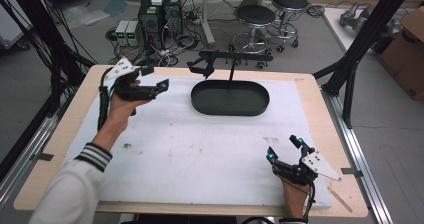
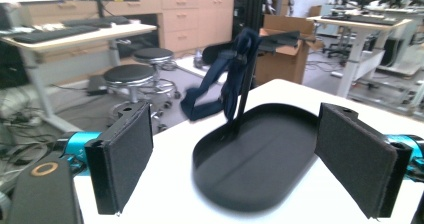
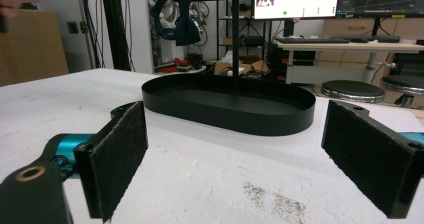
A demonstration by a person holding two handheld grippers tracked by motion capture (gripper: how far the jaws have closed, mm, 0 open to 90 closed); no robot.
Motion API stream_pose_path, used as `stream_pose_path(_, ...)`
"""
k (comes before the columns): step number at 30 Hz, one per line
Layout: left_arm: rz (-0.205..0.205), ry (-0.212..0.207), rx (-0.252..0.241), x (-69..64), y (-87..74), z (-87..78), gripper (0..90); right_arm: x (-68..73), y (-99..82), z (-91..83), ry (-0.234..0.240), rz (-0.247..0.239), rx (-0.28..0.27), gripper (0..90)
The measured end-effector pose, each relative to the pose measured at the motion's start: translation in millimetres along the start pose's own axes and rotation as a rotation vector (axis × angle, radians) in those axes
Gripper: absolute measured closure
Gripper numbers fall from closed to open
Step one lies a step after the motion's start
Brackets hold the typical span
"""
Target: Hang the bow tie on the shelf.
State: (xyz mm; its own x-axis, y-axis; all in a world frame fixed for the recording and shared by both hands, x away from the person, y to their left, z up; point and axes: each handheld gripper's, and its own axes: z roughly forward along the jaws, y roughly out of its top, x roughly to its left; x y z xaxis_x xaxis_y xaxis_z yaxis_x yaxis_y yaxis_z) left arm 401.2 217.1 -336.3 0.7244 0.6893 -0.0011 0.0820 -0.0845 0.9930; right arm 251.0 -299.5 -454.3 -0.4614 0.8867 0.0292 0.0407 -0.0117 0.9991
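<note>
Navy bow tie (image 2: 227, 79) hangs, apparently, from stand (image 1: 232, 66)

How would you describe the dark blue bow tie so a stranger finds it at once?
On the white table stands a black oval tray with a thin post and crossbar. The dark blue bow tie hangs from that bar's end, the only cloth thing there.

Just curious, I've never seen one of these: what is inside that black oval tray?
The black oval tray holds a thin upright post rising from its floor; a dark bow tie hangs from the crossbar above. The near wall hides some floor.
</note>
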Motion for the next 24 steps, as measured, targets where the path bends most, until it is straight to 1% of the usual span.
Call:
stream_pose_path(2,0.021,0.010,-0.001,-4.7,-12.8,-22.7,16.3,-0.1,0.0,0.5,0.000,-0.008,-0.001,10.3)
stream_pose_path(4,0.028,-0.002,-0.002,-10.5,-27.1,-44.7,16.3,0.1,0.0,0.6,0.000,-0.009,-0.001,10.3)
stream_pose_path(6,0.022,-0.012,-0.018,-16.6,-44.1,-64.7,16.3,0.4,0.0,0.4,0.000,-0.005,0.001,10.3)
stream_pose_path(7,0.014,-0.016,-0.016,-19.2,-53.0,-73.4,16.3,0.5,0.1,0.4,-0.001,-0.006,0.001,10.3)
stream_pose_path(8,0.018,-0.011,-0.014,-21.4,-61.7,-81.4,16.3,0.7,0.0,0.3,-0.003,-0.004,0.003,10.3)
stream_pose_path(10,0.011,-0.005,-0.014,-24.3,-79.1,-95.2,16.3,0.6,0.1,0.6,-0.003,-0.006,0.003,10.3)
stream_pose_path(12,-0.008,0.011,-0.026,-25.7,-94.8,-106.8,16.3,0.4,0.2,0.9,-0.004,-0.010,0.002,10.3)
stream_pose_path(13,-0.020,0.024,-0.040,-26.5,-101.6,-112.0,16.3,0.3,0.2,1.0,-0.003,-0.013,0.001,10.3)
stream_pose_path(14,-0.028,0.028,-0.047,-27.2,-105.9,-115.2,16.3,0.4,0.1,0.9,-0.004,-0.014,0.003,10.3)
stream_pose_path(15,-0.027,0.037,-0.055,-28.7,-111.8,-120.3,16.3,1.1,0.1,0.7,-0.004,-0.008,0.008,10.3)
stream_pose_path(16,-0.028,0.041,-0.064,-30.1,-116.1,-123.6,16.3,0.6,0.2,1.0,-0.004,-0.016,0.003,10.3)
stream_pose_path(17,-0.031,0.036,-0.068,-31.1,-119.8,-126.7,16.2,1.1,0.1,0.7,-0.003,-0.009,0.007,10.3)
stream_pose_path(19,-0.025,0.045,-0.086,-32.3,-127.2,-131.5,15.4,0.5,0.2,1.0,-0.004,-0.015,0.002,10.3)
stream_pose_path(20,-0.029,0.049,-0.088,-31.9,-129.7,-133.1,15.4,0.5,0.2,0.9,-0.004,-0.016,0.004,10.3)
stream_pose_path(22,-0.039,0.064,-0.109,-31.2,-131.9,-134.9,14.9,1.2,0.1,0.6,-0.003,-0.010,0.008,10.3)
stream_pose_path(23,-0.033,0.068,-0.125,-31.2,-132.6,-135.2,14.9,1.1,0.1,0.7,-0.003,-0.013,0.004,10.3)
stream_pose_path(24,-0.018,0.069,-0.134,-31.5,-133.6,-135.2,14.9,0.9,0.0,0.6,-0.002,-0.014,0.002,10.3)
